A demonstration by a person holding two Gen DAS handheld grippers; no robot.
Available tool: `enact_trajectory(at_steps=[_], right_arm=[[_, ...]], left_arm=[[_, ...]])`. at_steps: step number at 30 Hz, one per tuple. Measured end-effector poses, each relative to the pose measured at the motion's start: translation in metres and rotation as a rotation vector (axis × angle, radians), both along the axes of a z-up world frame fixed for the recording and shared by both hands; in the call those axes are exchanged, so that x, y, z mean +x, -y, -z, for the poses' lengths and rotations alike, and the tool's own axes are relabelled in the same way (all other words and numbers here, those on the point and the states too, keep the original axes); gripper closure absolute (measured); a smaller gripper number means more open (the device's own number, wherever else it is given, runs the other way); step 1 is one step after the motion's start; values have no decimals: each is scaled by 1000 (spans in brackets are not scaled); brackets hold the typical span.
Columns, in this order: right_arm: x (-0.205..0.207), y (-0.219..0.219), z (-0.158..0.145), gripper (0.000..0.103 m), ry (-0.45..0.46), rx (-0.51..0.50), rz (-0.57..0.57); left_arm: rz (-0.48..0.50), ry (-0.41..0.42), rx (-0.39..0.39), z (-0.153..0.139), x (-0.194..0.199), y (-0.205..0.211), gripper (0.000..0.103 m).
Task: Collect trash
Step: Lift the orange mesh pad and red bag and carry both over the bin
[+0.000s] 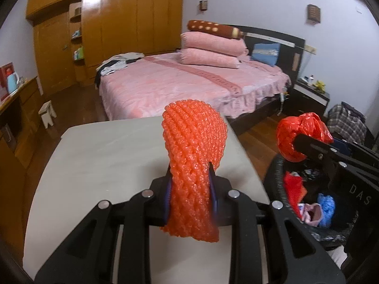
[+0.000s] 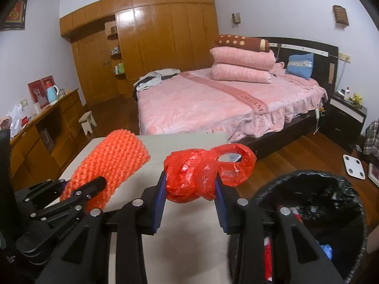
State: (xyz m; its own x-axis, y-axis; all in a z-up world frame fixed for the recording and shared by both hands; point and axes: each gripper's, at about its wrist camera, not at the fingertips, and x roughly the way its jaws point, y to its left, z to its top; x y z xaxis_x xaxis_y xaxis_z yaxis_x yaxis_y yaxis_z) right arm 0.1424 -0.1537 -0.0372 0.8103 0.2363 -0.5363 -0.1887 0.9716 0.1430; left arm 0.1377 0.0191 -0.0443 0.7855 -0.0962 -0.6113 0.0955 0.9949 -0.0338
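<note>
- Left tool (image 1: 190,196): clenched on an orange foam net sleeve (image 1: 193,142), pinched between its blue-lined fingers (image 1: 167,198). The sleeve stands upright above the fingers, its wider end on top and its lower end hanging below them.
- Right tool (image 2: 190,195): clenched on a crumpled red plastic bag (image 2: 196,175). One looped handle of the bag sticks out toward the right.
- Worktop (image 1: 113,156): a pale flat surface beneath both tools. Both pieces of trash are held clear above it.
- Bin (image 2: 315,215): a round container with a black liner, just beside the right edge of the worktop, below and to the right of the right tool. Red, blue and pink scraps lie inside it.
- From the left wrist view, the right tool with its bag appears above the rim of the bin.
- From the right wrist view, the left tool with its sleeve appears at the left, over the worktop.
- Background: a bed (image 2: 213,99) with a pink cover and stacked pink pillows, a wooden wardrobe (image 2: 151,40) along the far wall, and a wooden floor (image 2: 298,153).
</note>
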Motion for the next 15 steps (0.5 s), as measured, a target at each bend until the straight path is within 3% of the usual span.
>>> enact_trajectory(at_steps=[15], right_arm=[[-59,52,-26,66,76,0,67]], left_arm=[[118,70,-3,-26,-40,55,79]])
